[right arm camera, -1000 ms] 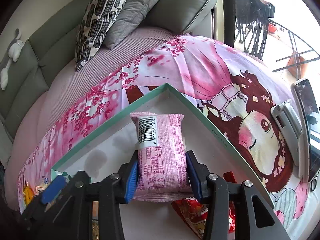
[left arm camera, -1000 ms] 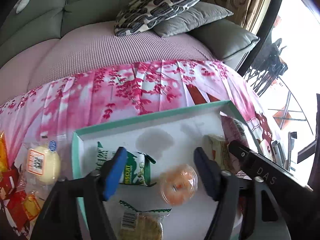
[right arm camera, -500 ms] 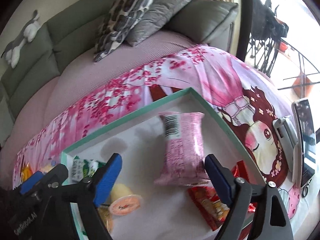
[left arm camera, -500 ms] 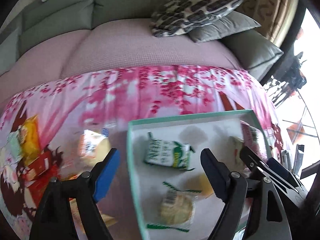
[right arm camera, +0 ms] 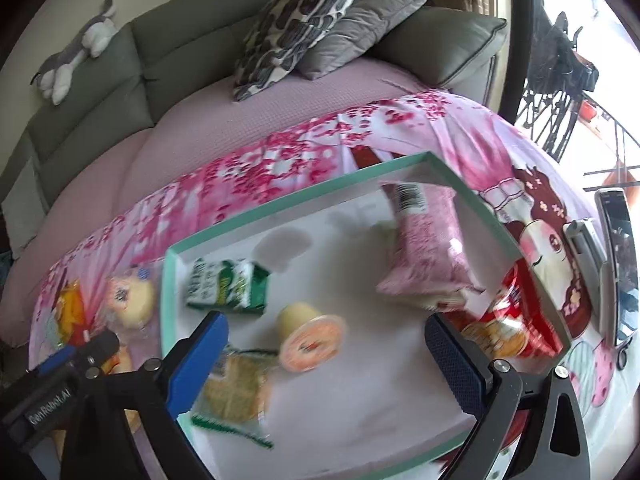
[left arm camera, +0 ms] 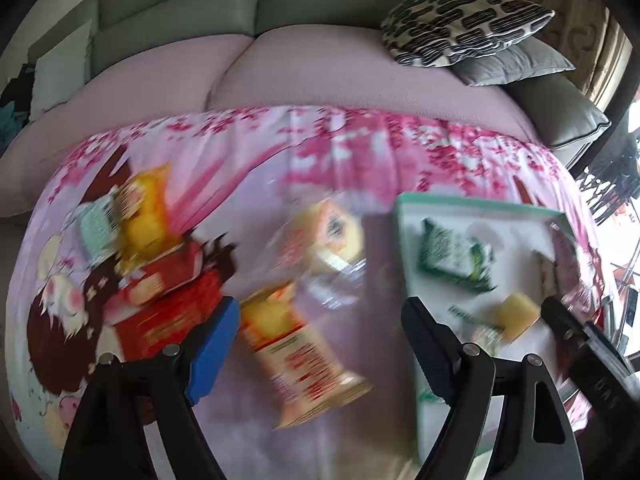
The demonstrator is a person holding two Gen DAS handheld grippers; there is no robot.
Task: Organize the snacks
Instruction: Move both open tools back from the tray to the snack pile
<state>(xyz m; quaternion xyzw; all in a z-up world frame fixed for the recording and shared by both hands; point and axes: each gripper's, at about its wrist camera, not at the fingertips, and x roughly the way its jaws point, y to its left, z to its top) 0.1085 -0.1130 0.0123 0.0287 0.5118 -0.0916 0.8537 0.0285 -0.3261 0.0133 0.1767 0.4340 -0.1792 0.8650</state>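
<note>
Left tongs (left arm camera: 320, 344) spread, empty, nearest the orange snack packet (left arm camera: 298, 354) lying loose outside the tray (left arm camera: 472, 203), dead ahead between the jaws, long axis running away. Right tongs (right arm camera: 324, 354) spread, empty, over tray.

Carrier is a bench covered by a pink cherry-blossom cartoon cloth (right arm camera: 248, 184). Directly on the cloth: a shallow white tray with teal rim (right arm camera: 304, 194), right of centre. Left of the tray, loose snacks: round yellow bun in clear wrap (right arm camera: 134, 300) just beside the tray's left rim, orange-yellow packet (left arm camera: 296, 344), red packets (left arm camera: 168, 304), yellow bag (left arm camera: 144, 216) with a pale green packet (left arm camera: 96, 226) touching it; all blurred in the left view. Right of the tray: a phone (right arm camera: 618, 264) and a grey clip-like item (right arm camera: 586, 244), near each other.
</note>
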